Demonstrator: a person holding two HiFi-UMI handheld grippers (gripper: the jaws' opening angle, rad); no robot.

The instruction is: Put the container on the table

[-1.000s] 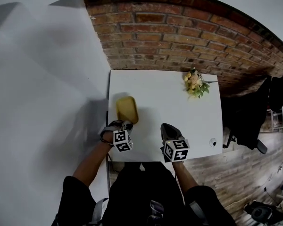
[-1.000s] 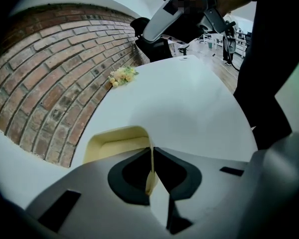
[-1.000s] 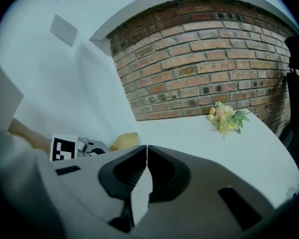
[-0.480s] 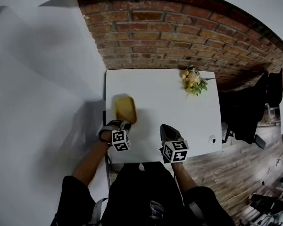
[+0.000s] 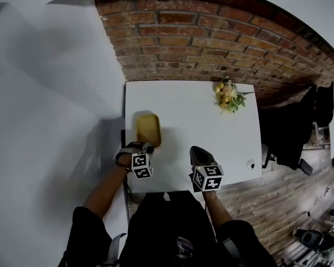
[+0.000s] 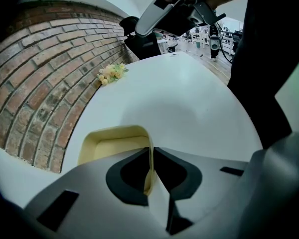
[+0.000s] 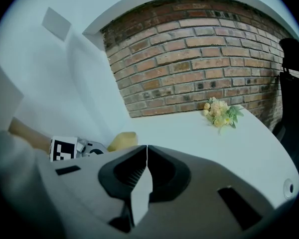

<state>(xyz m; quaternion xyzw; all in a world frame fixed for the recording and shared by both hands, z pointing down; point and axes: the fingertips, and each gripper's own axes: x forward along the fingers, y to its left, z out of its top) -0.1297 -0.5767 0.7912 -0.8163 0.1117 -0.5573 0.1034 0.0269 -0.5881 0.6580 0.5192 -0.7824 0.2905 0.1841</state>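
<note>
On the white table [image 5: 197, 115], close to its left edge, sits the yellow container [image 5: 148, 129], an open, shallow tub with rounded corners. The left gripper [image 5: 144, 148] grasps it at the near end: in the left gripper view the two jaws are pinched onto the container's thin right-hand wall, which stands upright between them. The right gripper [image 5: 198, 152] hangs over the table's near edge, well apart from the container, its jaws pressed together with nothing between them. A small bunch of yellow flowers [image 5: 227, 95] lies at the far right of the table, just beside the brick wall [image 5: 211, 43]. A dark chair [image 5: 300, 132] stands beyond the table's right side.
</note>
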